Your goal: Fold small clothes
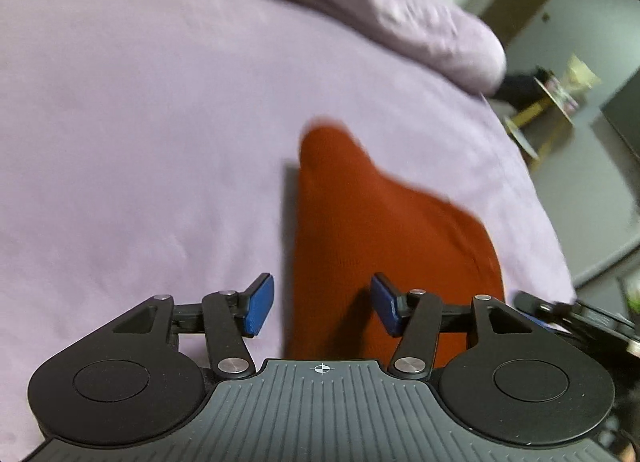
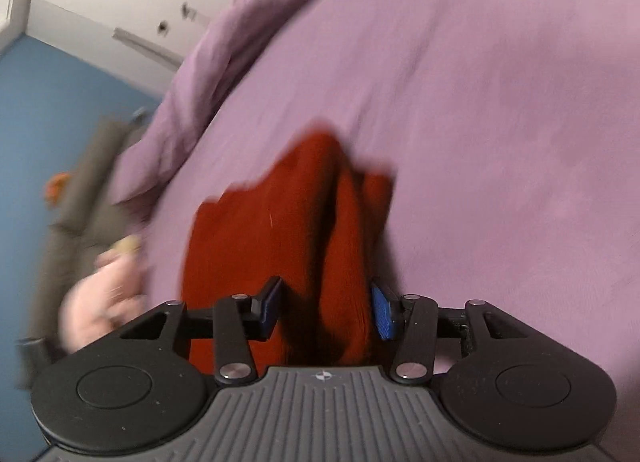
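Bedsheet broad, flat, bare left of and beyond red garment: free passage there. Rumpled duvet ridge bounds far side of sheet. Garment lies between blue pads of left gripper, nearer right pad; folds bunched between pads of right gripper. Pink cloth heap near bed edge. Small side table beyond bed corner.
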### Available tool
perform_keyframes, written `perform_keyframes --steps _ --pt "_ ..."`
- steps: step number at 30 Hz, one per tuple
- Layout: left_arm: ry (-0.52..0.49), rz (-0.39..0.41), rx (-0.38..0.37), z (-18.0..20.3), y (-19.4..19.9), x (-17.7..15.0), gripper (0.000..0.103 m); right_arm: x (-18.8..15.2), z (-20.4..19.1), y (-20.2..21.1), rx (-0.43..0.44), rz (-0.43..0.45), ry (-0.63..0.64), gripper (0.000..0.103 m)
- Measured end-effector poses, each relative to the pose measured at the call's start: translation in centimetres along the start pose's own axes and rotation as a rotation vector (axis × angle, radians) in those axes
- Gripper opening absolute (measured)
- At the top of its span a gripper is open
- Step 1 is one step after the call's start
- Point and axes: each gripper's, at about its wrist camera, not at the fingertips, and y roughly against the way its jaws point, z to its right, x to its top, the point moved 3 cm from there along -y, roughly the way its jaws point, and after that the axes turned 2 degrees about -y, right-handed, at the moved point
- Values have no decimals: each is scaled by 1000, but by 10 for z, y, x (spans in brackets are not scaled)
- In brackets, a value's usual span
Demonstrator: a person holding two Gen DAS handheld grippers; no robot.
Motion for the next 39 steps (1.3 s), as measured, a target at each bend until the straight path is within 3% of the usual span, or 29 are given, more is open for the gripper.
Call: perform_keyframes --steps 2,3,6,9,11,14,17,20,24,27,32,34,35,39 --pt "-21 70 12 17 -1 15 62 5 -25 13 -132 114 81 45" --pt "-17 83 27 24 -6 21 62 3 -37 13 -155 131 99 38" --pt "-14 82 72 47 -36 38 66 0 -74 -26 -151 28 106 20" --pt "-50 50 152 52 -76 41 66 4 -92 -72 -153 -31 125 16" --pt "-87 42 220 51 -102 43 66 14 -93 -99 -211 -21 133 15" --pt "-94 41 255 38 -128 41 77 25 -85 -119 -250 28 163 0" --pt "-44 47 234 29 -142 35 85 30 -71 -122 -221 102 254 0" --pt "-88 66 244 35 -148 32 88 18 -56 -115 -170 191 356 0" --pt "-93 108 239 33 -153 28 91 19 -33 -115 -83 229 281 0" --pt "-108 92 263 38 -152 30 92 26 -27 -114 -55 218 245 0" --pt "-78 40 255 43 -121 27 91 24 -39 -102 -92 221 227 0" --pt "-82 59 220 42 -95 15 90 15 -51 -86 -130 241 262 24" --pt "-87 74 205 42 -80 7 90 7 -54 -75 -152 251 283 28" --pt "-89 53 201 36 -43 -27 91 -36 -54 -35 -208 259 377 27"
